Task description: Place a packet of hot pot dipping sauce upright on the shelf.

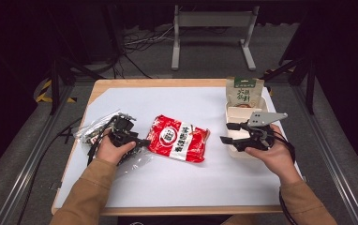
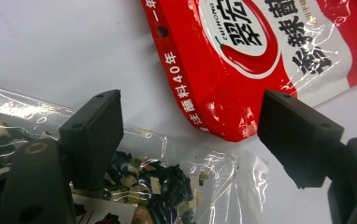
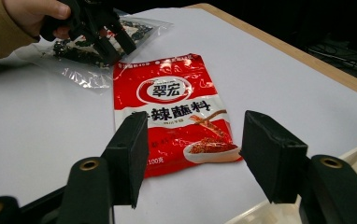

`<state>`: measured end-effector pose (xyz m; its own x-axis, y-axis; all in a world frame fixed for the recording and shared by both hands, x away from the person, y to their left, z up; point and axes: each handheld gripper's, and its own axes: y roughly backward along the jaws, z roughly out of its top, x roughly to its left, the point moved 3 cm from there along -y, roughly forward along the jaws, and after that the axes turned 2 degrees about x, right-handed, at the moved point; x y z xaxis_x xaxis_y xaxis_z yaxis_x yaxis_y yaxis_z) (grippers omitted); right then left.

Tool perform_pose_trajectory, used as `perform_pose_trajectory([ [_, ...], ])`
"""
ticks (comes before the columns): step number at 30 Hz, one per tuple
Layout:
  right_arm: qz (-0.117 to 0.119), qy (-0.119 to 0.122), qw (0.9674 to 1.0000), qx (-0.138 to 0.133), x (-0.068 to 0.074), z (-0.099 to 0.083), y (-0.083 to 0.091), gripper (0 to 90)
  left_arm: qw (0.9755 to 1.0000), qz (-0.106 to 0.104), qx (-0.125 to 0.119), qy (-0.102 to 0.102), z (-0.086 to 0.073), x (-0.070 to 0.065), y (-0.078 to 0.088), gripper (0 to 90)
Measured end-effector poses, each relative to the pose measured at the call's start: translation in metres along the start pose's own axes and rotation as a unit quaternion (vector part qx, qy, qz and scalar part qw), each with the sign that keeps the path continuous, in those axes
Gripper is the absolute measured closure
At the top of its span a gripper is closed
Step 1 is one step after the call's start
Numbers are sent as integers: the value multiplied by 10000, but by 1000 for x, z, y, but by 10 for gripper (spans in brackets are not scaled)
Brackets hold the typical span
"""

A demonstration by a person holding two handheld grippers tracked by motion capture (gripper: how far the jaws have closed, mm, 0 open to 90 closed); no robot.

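Left gripper (image 1: 137,140): jaws apart, nothing clamped; in the left gripper view (image 2: 190,135) the pads stand wide, one over the clear bag (image 2: 158,182), the other just beside the corner of the red packet (image 2: 242,60); whether either pad touches a bag cannot be told. Right gripper (image 1: 228,132): jaws spread, holding nothing; in the right gripper view (image 3: 190,154) they frame the near end of the red packet (image 3: 172,107) without contact; the gripper sits over the white tray (image 1: 235,112) at the right of the table.

Red packet (image 1: 178,138): flat, glossy pouch lying at mid-table on the white sheet (image 1: 177,183), between the two grippers; red ground, white oval emblem with black characters and a red chilli, a white band of large black characters, white print down one edge, a small punched hole near a corner, and a picture of a bowl of red powder at the end; surface slightly creased.

Clear bag (image 1: 95,129): transparent, crinkled film holding dark and pale dried pieces; it lies at the left, under the left gripper, its edge just beside the red packet.

A beige-and-green pouch (image 1: 245,91) stands upright at the far end of the white tray.
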<state>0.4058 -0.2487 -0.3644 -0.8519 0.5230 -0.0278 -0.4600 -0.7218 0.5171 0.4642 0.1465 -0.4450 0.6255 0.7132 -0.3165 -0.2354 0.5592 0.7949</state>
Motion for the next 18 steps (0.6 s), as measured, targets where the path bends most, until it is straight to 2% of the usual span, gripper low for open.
perform_pose_trajectory([
  [4, -1, -1, 10000, 10, 0, 0, -1, 412, 10000, -25, -27, 28, 1, -1, -1, 228],
  [11, 14, 10, 10000, 28, 1, -1, -2, 408, 9998, -182, -66, -109, 1, -6, -3, 227],
  [16, 18, 17, 10000, 29, 1, -1, -3, 407, 9996, -248, -1, -112, 1, -8, -6, 232],
  [18, 26, 14, 10000, 33, 1, -1, -3, 407, 9994, -351, 11, -51, 1, -8, -8, 234],
])
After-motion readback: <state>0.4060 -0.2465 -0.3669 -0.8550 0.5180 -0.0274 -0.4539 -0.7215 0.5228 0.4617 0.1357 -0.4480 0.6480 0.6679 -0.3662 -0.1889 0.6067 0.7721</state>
